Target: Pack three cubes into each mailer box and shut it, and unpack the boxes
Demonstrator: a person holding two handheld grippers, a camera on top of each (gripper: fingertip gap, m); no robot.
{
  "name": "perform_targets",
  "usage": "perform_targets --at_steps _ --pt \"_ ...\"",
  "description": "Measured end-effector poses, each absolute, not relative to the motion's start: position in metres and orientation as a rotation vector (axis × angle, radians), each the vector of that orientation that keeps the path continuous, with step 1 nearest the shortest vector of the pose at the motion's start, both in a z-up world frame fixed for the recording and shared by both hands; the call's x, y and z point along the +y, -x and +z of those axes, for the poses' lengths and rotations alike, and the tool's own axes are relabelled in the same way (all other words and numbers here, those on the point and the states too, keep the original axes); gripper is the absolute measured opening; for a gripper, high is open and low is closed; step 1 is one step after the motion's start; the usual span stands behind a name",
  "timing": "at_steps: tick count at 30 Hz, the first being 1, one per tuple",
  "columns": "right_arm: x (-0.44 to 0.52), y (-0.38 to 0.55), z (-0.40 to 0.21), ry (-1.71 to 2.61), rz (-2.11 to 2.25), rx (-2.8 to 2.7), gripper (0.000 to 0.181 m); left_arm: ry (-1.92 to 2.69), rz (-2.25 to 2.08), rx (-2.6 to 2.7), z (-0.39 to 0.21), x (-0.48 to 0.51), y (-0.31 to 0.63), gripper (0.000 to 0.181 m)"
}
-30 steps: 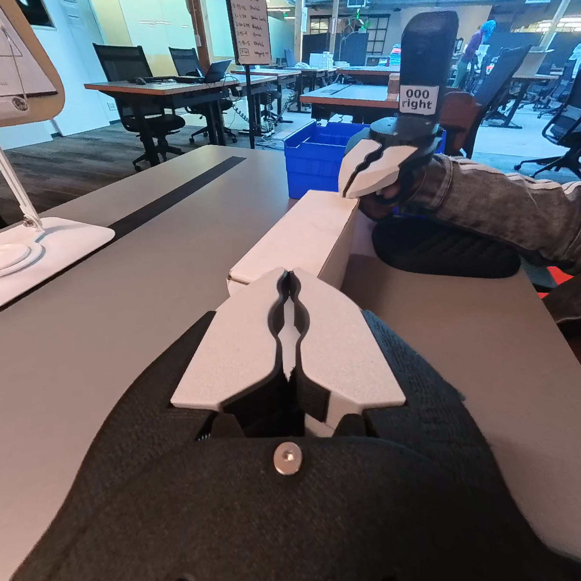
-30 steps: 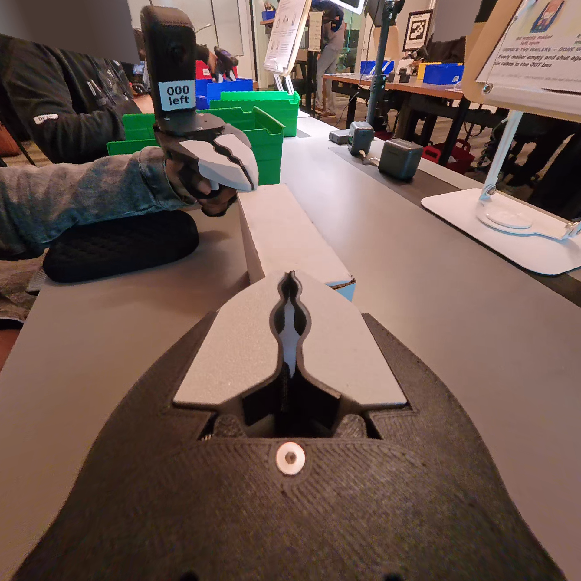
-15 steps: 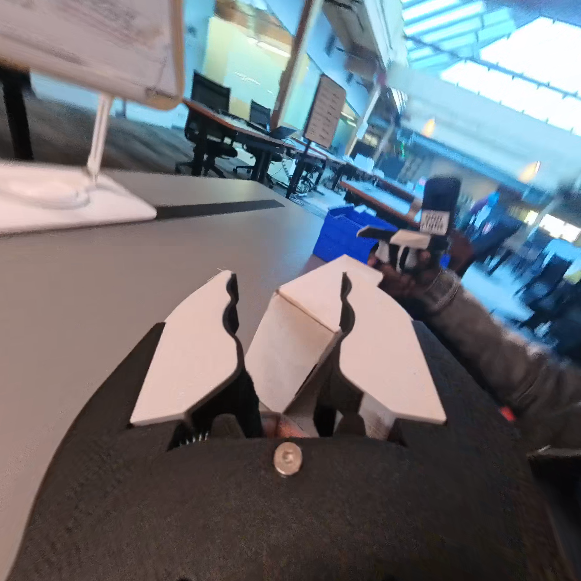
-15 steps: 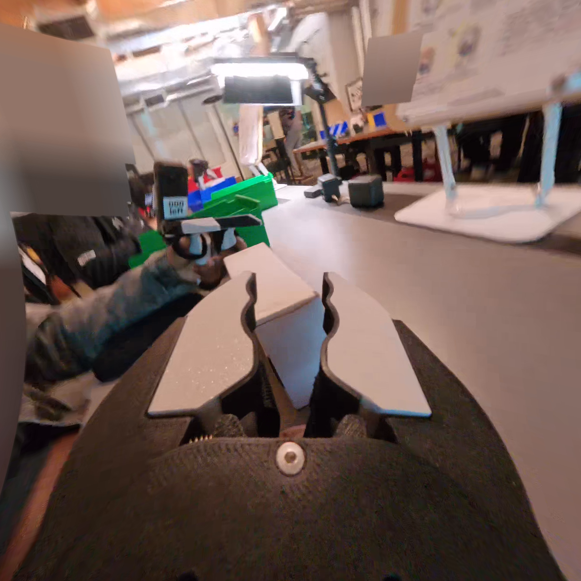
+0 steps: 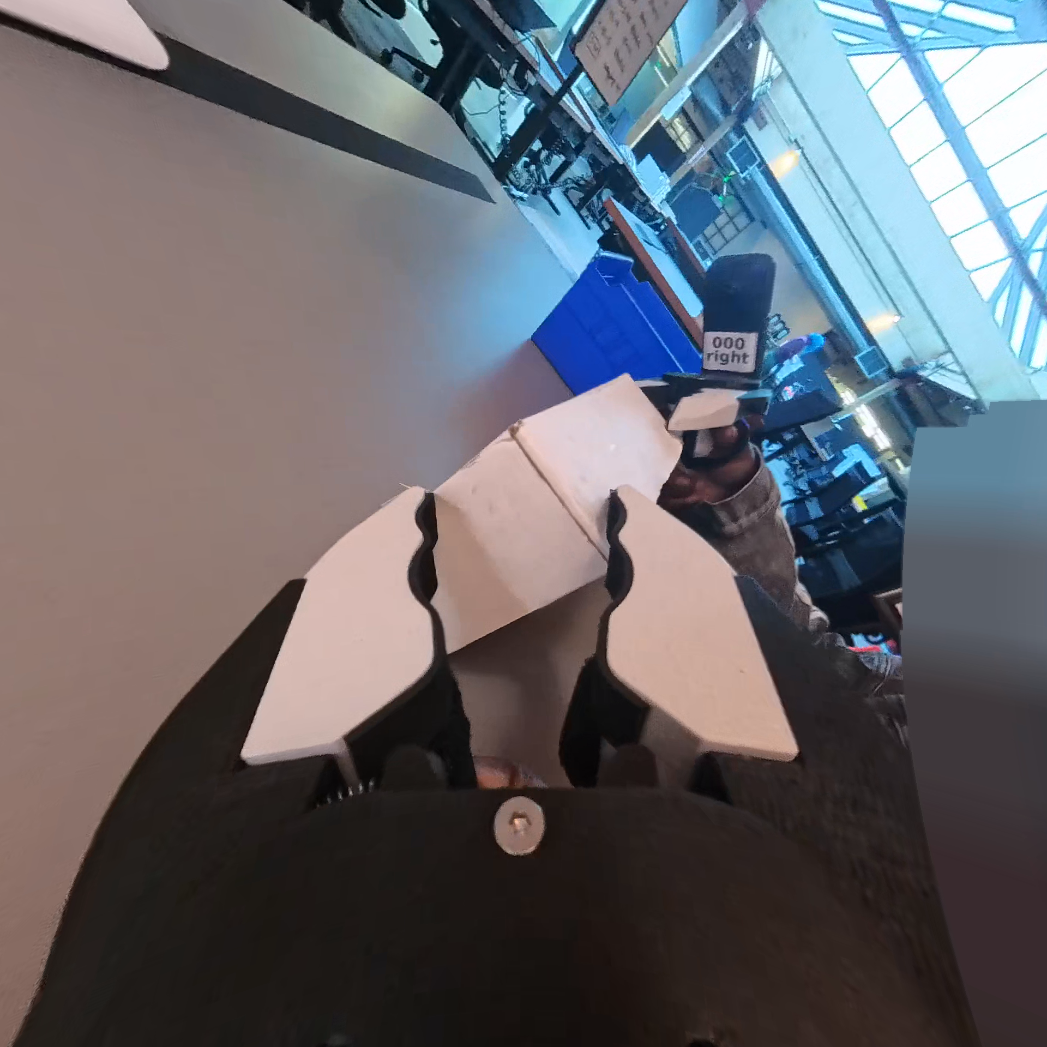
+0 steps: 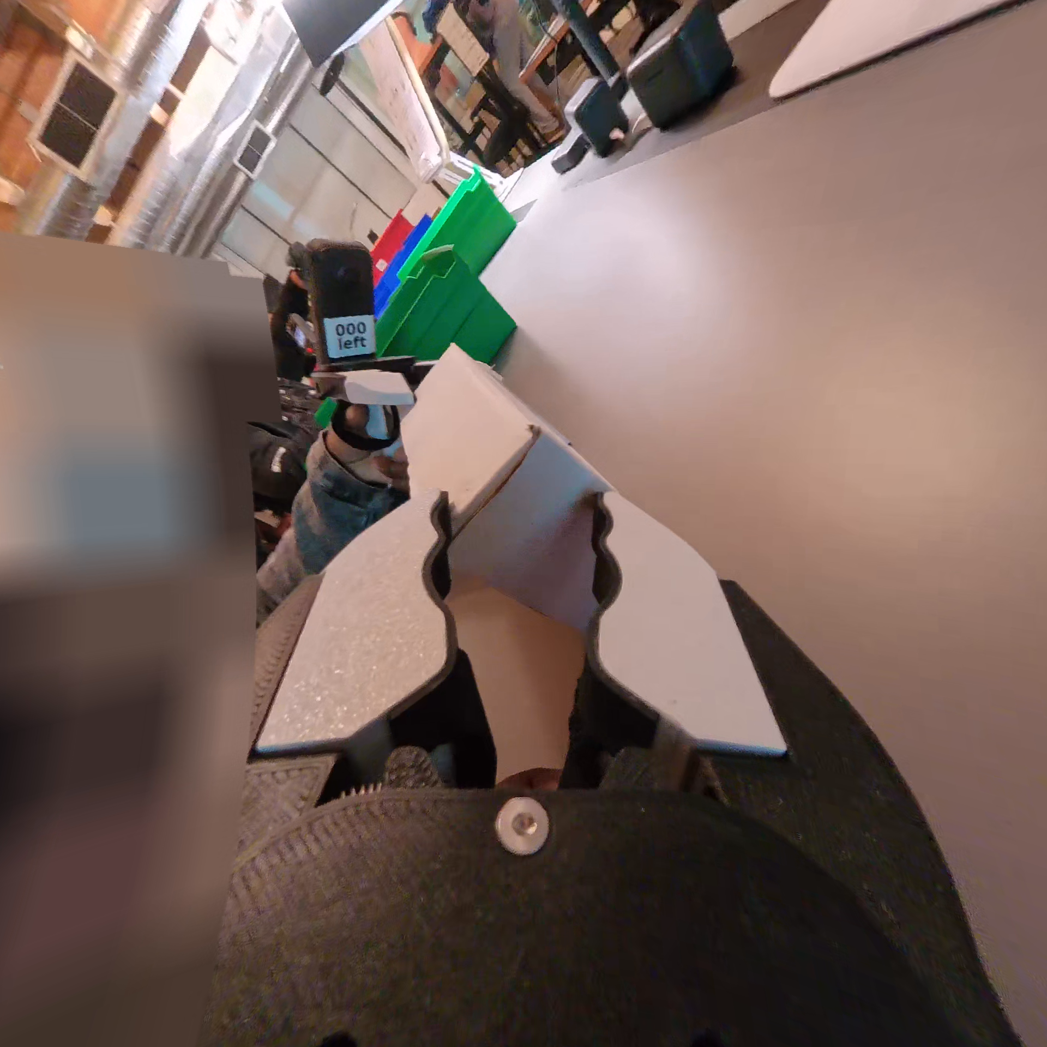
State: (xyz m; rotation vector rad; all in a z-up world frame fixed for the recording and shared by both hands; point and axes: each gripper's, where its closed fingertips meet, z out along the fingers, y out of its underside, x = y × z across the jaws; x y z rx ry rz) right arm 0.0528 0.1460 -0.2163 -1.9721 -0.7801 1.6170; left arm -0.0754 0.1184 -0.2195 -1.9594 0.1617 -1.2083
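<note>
A closed white mailer box (image 5: 572,470) is held between my two grippers, one at each end, and looks raised and tilted over the grey table (image 5: 226,340). My left gripper (image 5: 518,498) has its jaws spread to the box's width and grips the near end. The right gripper (image 5: 708,411) shows at the far end. In the right wrist view my right gripper (image 6: 521,498) grips its end of the box (image 6: 481,430) the same way, and the left gripper (image 6: 379,391) shows at the far end. No cubes are in view.
A blue bin (image 5: 600,334) stands at the table edge beyond the box. Green bins (image 6: 453,294) stand at the other end. A white stand base (image 6: 906,45) and dark devices (image 6: 680,62) sit at the far side of the table (image 6: 793,340). The grippers' ends are close to 15 cm from one another.
Both grippers were shut and resting over the box ends. They opened, went around the ends and gripped them. The box and both views have since tilted.
</note>
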Motion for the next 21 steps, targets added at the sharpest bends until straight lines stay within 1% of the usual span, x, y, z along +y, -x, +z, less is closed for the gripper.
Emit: perform_targets --at_steps 3,6,9,12,15,21 --pt "0.143 -0.051 -0.211 1.875 1.499 -0.895 0.046 1.904 -1.108 0.262 -0.213 0.118 0.077 0.054" --pt "0.146 -0.051 -0.198 1.661 1.24 -1.019 0.041 1.801 -0.856 0.484 -0.21 0.117 0.075 0.05" --pt "0.146 -0.053 -0.198 1.518 0.972 -1.141 0.038 1.856 -0.607 0.658 -0.234 0.116 0.069 0.047" --pt "0.148 -0.056 -0.222 1.576 0.815 -1.256 0.037 1.868 -0.449 0.725 -0.245 0.12 0.07 0.044" --pt "0.146 -0.055 -0.241 1.653 0.778 -1.327 0.035 1.887 -0.422 0.736 -0.248 0.119 0.073 0.041" --pt "0.142 -0.058 -0.257 1.719 0.77 -1.402 0.034 1.918 -0.419 0.791 -0.258 0.112 0.073 0.037"
